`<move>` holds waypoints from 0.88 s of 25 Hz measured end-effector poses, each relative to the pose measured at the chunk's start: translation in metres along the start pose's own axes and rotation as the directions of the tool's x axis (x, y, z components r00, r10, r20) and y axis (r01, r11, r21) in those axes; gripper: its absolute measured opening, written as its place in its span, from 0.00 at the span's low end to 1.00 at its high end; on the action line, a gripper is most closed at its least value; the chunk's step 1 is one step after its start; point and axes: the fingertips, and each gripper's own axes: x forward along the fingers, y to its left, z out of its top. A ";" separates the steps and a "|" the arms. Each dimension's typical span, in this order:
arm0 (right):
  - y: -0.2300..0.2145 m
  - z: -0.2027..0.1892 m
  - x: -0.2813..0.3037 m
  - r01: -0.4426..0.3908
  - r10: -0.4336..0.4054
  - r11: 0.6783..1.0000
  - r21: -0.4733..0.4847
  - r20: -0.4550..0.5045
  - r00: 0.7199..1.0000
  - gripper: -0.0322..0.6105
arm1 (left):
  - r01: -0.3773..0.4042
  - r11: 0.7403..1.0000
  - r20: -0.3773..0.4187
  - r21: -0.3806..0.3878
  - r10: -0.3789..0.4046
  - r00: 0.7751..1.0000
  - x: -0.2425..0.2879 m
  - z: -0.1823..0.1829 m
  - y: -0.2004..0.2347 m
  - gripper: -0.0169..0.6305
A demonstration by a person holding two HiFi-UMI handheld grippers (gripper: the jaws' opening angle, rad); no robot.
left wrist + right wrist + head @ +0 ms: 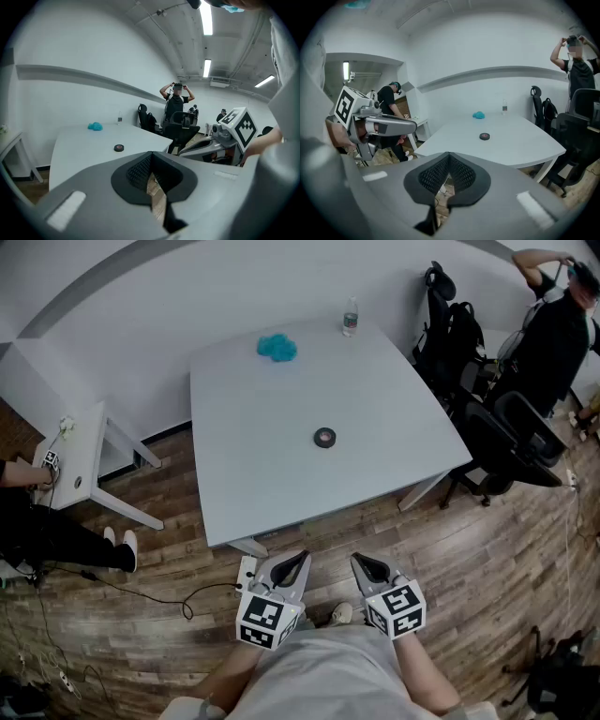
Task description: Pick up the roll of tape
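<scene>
The left gripper [300,557] and right gripper [362,562] hovered short of the counter [244,484]. I read both pairs of fingers closed, empty. The tape [324,437] lay mid-counter.

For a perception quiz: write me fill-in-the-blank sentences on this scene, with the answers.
The tape lies on the ____.
The left gripper and right gripper are both ____, with nothing between their jaws.
The bottle stands ____ near the far edge.
Missing words: table; shut; upright.
</scene>
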 end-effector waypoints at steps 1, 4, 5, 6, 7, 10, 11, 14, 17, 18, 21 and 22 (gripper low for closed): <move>0.001 -0.002 0.000 -0.001 0.001 1.000 -0.001 -0.002 1.000 0.06 | 0.000 1.000 0.000 0.000 0.000 1.000 0.000 -0.001 -0.001 0.06; 0.002 -0.005 0.000 0.001 -0.001 1.000 -0.003 -0.008 1.000 0.06 | 0.002 1.000 -0.002 0.000 -0.002 1.000 -0.002 -0.002 -0.001 0.06; 0.003 -0.006 0.000 0.003 -0.003 1.000 -0.003 -0.009 1.000 0.06 | 0.002 1.000 -0.003 -0.001 -0.002 1.000 -0.003 -0.003 -0.001 0.06; 0.003 -0.006 0.000 0.005 -0.005 1.000 -0.003 -0.009 1.000 0.06 | 0.001 1.000 -0.003 -0.002 -0.001 1.000 -0.004 -0.004 0.000 0.06; 0.004 -0.006 0.000 0.008 -0.008 1.000 -0.003 -0.010 1.000 0.06 | 0.001 1.000 -0.003 -0.003 -0.001 1.000 -0.006 -0.004 0.001 0.06; 0.007 -0.007 0.001 0.014 -0.014 1.000 -0.006 -0.014 1.000 0.06 | 0.002 1.000 0.000 -0.005 -0.002 1.000 -0.010 -0.005 0.003 0.06; 0.009 -0.007 0.001 0.015 -0.016 1.000 -0.008 -0.015 1.000 0.06 | 0.003 1.000 0.001 -0.005 -0.003 1.000 -0.012 -0.005 0.004 0.06; 0.013 -0.005 0.002 0.023 -0.023 1.000 0.003 -0.008 1.000 0.06 | 0.007 1.000 0.001 -0.006 -0.007 1.000 -0.017 -0.007 0.008 0.06; 0.019 -0.001 0.004 0.039 -0.040 0.999 0.027 0.013 0.999 0.06 | 0.015 1.000 0.002 -0.006 -0.015 1.000 -0.024 -0.009 0.013 0.06; 0.022 -0.001 0.005 0.044 -0.044 0.999 0.029 0.018 0.999 0.06 | 0.019 1.000 0.001 -0.005 -0.019 1.000 -0.027 -0.011 0.015 0.06; 0.030 0.001 0.008 0.056 -0.057 0.998 0.033 0.027 0.998 0.06 | 0.033 0.999 0.000 0.001 -0.033 0.999 -0.034 -0.014 0.020 0.06; 0.031 0.001 0.010 0.061 -0.063 0.997 0.036 0.030 0.998 0.06 | 0.038 0.999 0.000 0.003 -0.038 0.999 -0.035 -0.015 0.022 0.06</move>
